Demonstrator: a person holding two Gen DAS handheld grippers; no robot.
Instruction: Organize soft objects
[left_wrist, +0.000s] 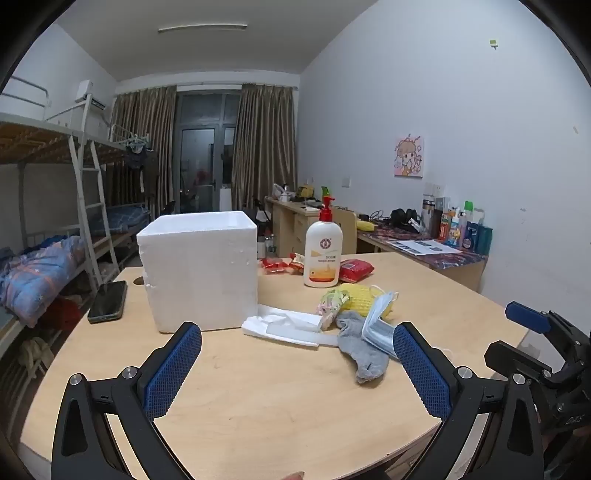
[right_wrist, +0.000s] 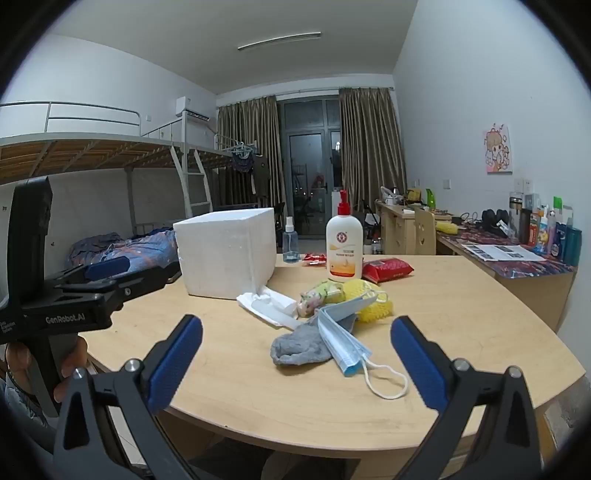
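A pile of soft things lies on the wooden table (left_wrist: 280, 398): a grey sock (left_wrist: 364, 350) (right_wrist: 301, 345), a folded blue face mask (left_wrist: 380, 325) (right_wrist: 341, 338), a yellow foam net (left_wrist: 364, 297) (right_wrist: 369, 301), a small pastel toy (left_wrist: 330, 304) (right_wrist: 314, 297) and white plastic packaging (left_wrist: 284, 325) (right_wrist: 267, 304). A white foam box (left_wrist: 201, 269) (right_wrist: 227, 253) stands left of the pile. My left gripper (left_wrist: 297, 354) is open, near the table's front, nothing between its fingers. My right gripper (right_wrist: 297, 349) is open too, short of the sock and mask.
A lotion pump bottle (left_wrist: 323, 254) (right_wrist: 343, 251), red snack packets (left_wrist: 354, 269) (right_wrist: 386, 269) and a small spray bottle (right_wrist: 290, 243) stand behind the pile. A phone (left_wrist: 108, 301) lies left of the box. Bunk beds fill the left, cluttered desks (right_wrist: 517, 258) the right.
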